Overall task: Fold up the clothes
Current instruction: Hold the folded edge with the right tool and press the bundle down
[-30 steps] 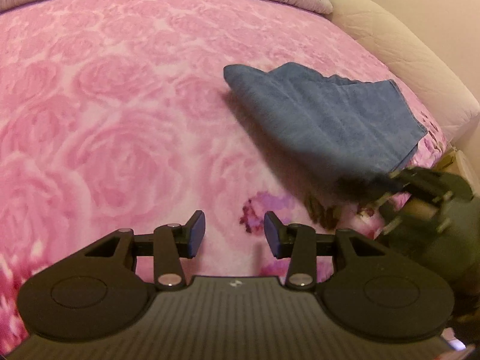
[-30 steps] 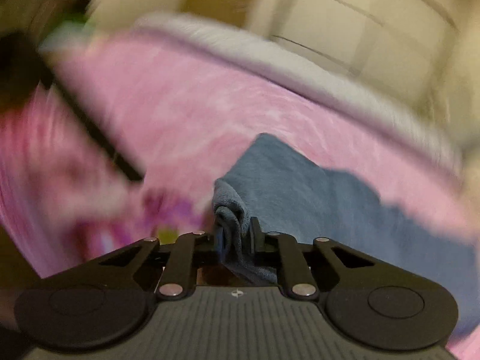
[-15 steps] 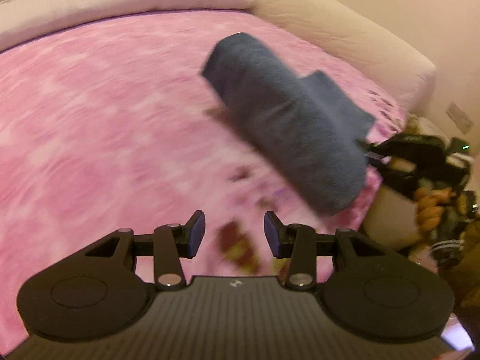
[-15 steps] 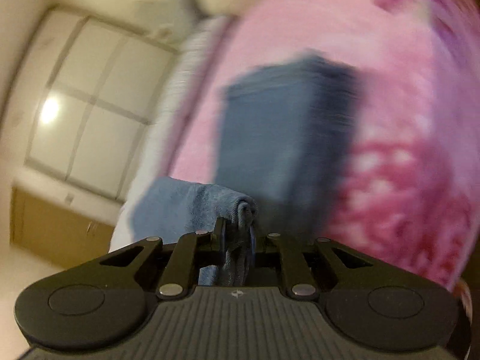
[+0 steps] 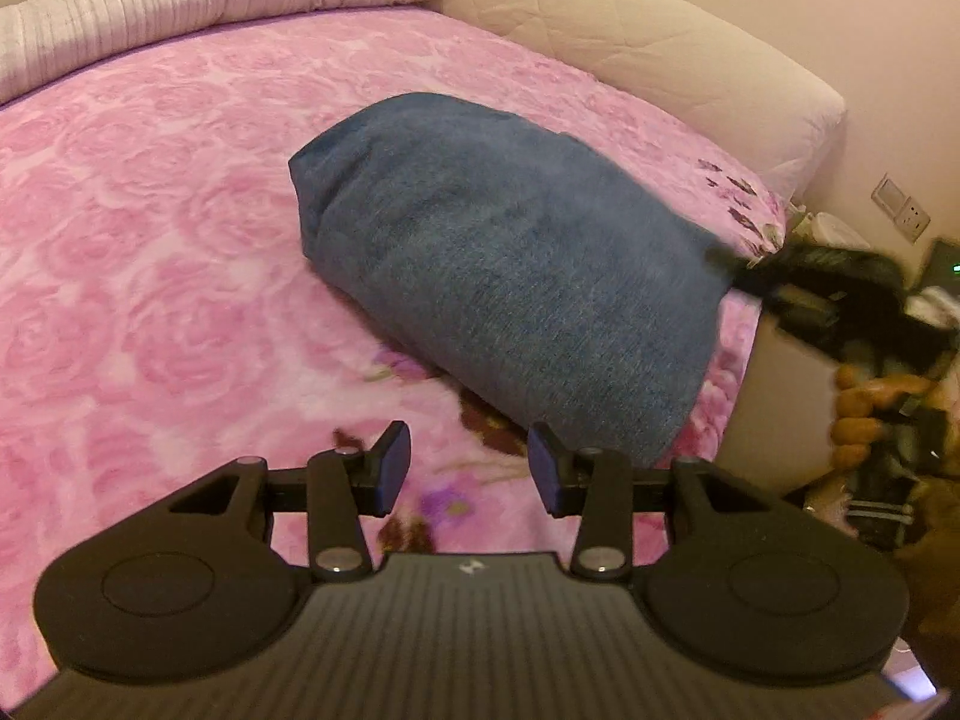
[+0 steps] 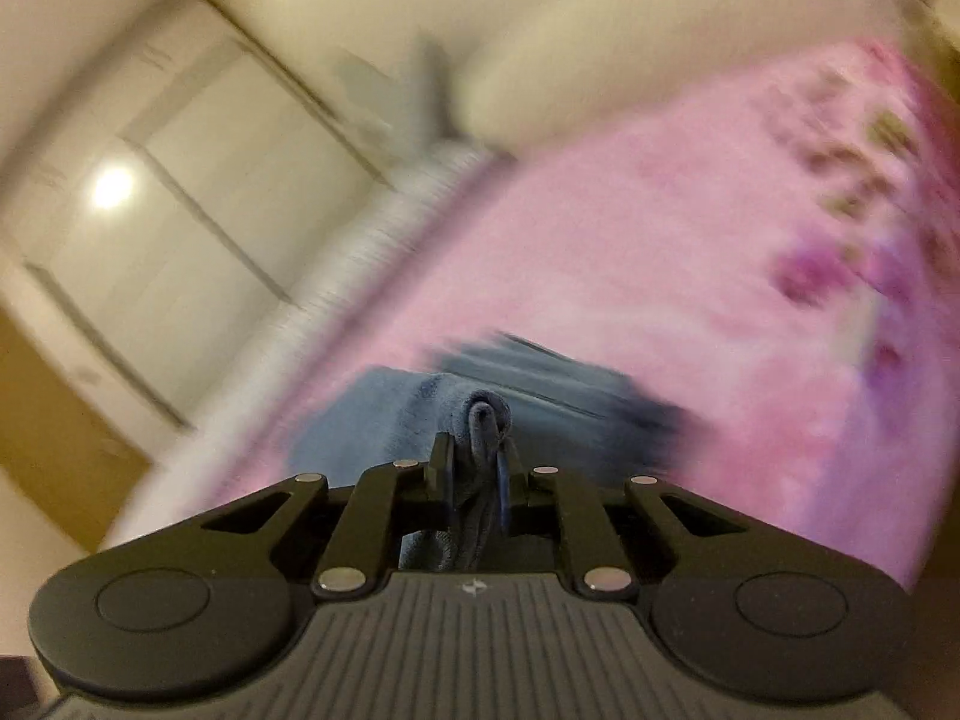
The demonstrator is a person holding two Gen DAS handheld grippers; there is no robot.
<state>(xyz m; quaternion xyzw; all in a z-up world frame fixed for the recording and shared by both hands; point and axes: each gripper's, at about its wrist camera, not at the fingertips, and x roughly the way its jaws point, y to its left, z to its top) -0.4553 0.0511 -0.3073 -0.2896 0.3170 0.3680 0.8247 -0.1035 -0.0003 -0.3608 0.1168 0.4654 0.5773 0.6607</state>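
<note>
Pink rose blanket [image 5: 150,276] is lying under your claws | right gripper [image 6: 474,471] is pinching blue cloth [image 5: 510,276]; that view blurred | left gripper [image 5: 469,468] is gaping, empty, cloth ahead-right | no readable writing

Matt blue knit cloth garment [image 5: 510,276] lies on a fluffy pink rose-patterned fleece blanket [image 5: 150,252].
</note>
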